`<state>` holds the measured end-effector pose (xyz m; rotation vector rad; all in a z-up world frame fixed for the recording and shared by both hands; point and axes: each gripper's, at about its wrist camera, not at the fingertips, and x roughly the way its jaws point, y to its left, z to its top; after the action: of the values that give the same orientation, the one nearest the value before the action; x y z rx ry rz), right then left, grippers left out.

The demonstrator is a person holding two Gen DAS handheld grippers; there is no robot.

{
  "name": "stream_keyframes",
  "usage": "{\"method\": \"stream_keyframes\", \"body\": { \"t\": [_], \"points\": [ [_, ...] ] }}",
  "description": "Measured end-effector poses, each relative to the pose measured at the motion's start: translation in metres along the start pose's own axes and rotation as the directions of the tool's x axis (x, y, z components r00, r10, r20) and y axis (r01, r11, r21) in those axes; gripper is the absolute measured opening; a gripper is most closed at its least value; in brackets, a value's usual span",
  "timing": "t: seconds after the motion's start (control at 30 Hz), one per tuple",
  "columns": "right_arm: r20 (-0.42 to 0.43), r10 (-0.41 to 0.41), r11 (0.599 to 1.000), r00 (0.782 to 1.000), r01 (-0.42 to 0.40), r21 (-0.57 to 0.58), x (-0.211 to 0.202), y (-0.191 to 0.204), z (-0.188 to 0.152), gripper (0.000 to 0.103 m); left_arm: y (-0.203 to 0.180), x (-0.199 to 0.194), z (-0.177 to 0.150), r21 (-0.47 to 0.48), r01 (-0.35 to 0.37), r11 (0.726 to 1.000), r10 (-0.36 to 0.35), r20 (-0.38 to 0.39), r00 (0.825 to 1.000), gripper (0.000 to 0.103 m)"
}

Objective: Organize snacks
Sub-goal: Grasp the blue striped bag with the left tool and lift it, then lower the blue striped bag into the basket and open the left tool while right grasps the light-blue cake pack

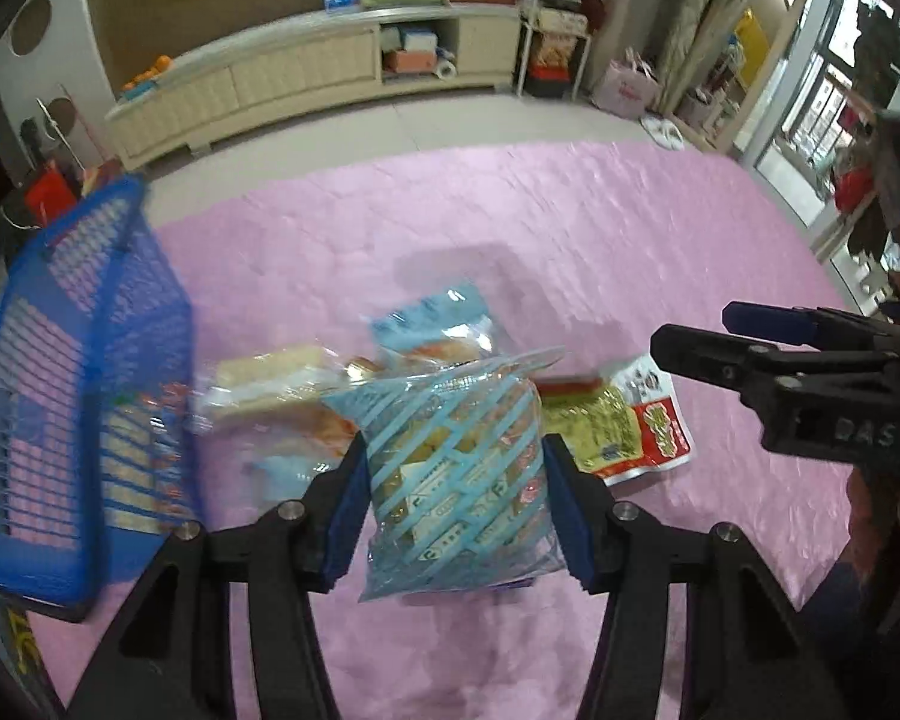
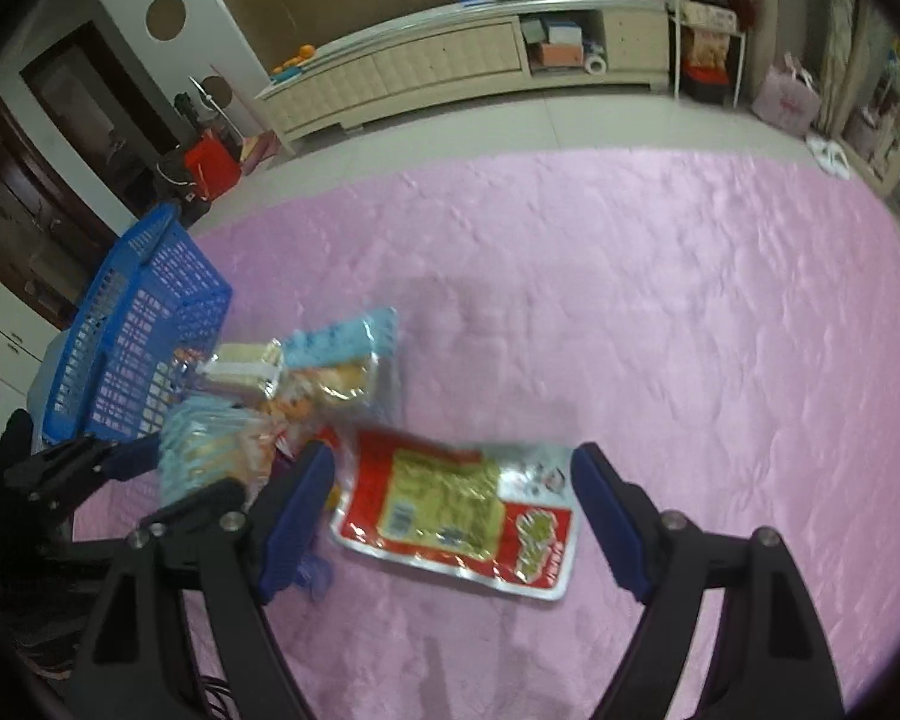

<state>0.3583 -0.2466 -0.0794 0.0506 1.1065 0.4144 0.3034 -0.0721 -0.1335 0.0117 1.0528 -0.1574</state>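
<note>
My left gripper [image 1: 453,495] is shut on a clear blue-striped snack bag [image 1: 459,480] and holds it above the pink cloth; the bag also shows in the right wrist view [image 2: 210,450]. My right gripper [image 2: 453,516] is open, its jaws on either side of a red and yellow snack packet [image 2: 456,510] that lies flat on the cloth; that packet shows in the left wrist view [image 1: 624,426] too. A blue plastic basket [image 1: 78,396] stands at the left, also in the right wrist view [image 2: 144,348]. Several more snack bags [image 1: 306,384] lie beside it.
A pink cloth [image 2: 660,312] covers the work surface. A light blue packet [image 2: 342,342] lies behind the pile. Beyond the cloth are a tiled floor and a long cream cabinet [image 2: 450,54]. The right gripper shows at the right of the left wrist view [image 1: 768,342].
</note>
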Motion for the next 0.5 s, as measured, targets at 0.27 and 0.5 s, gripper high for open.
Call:
{"method": "stream_keyframes", "body": {
  "t": [0.27, 0.5],
  "points": [
    [-0.079, 0.001, 0.993, 0.997, -0.011, -0.119, 0.032, 0.043, 0.022, 0.084, 0.055, -0.057, 0.003, -0.050, -0.029, 0.998, 0.035, 0.111, 0.993, 0.052],
    [-0.181, 0.055, 0.996, 0.982, -0.065, -0.053, 0.080, 0.060, 0.030, 0.084, 0.101, -0.073, -0.006, -0.098, -0.102, 0.990, 0.114, 0.116, 0.987, 0.052]
  ]
}}
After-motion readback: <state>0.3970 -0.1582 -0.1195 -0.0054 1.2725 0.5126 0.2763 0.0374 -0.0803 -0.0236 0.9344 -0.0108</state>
